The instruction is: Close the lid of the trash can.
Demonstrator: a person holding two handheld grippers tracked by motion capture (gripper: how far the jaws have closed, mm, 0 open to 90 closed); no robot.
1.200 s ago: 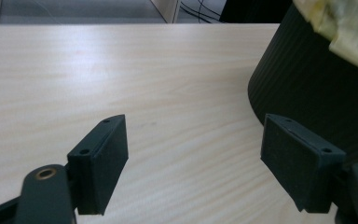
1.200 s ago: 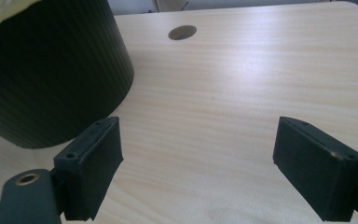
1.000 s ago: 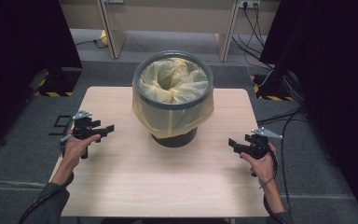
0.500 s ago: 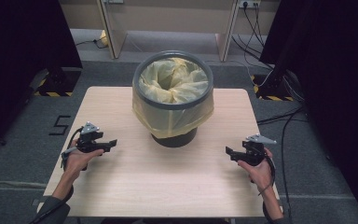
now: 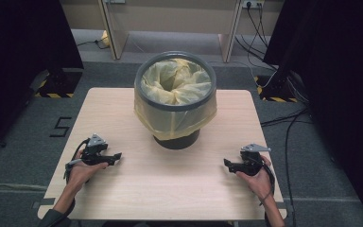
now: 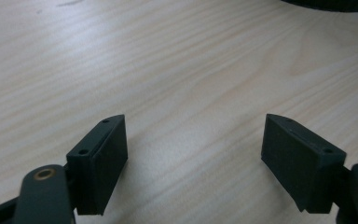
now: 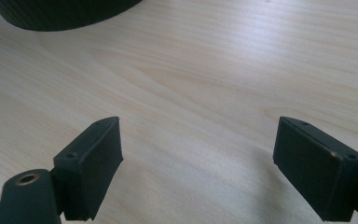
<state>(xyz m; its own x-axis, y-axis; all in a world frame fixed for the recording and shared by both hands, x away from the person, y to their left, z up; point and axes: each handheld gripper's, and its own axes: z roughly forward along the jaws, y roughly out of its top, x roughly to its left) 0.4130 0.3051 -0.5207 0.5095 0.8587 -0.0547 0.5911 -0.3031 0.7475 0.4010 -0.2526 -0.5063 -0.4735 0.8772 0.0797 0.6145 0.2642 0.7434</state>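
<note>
A dark grey bin lined with a yellow plastic bag stands upright at the back middle of the wooden table. My left gripper rests low over the table's left front, pointing right toward the middle, open with bare wood between its jaws. My right gripper sits low at the right front, pointing left, also open over bare wood. The bin's dark base shows at the top left of the right gripper view, and its base shows at the top right of the left gripper view.
Grey carpet surrounds the table, with black cables on the floor to the right and a wooden desk frame behind. Dark curtains hang at both sides. The front half of the table is bare wood.
Both hands have come down and toward the table's front, moving inward from the edges. Both grippers now lie close to the tabletop, jaws as wide as before.
</note>
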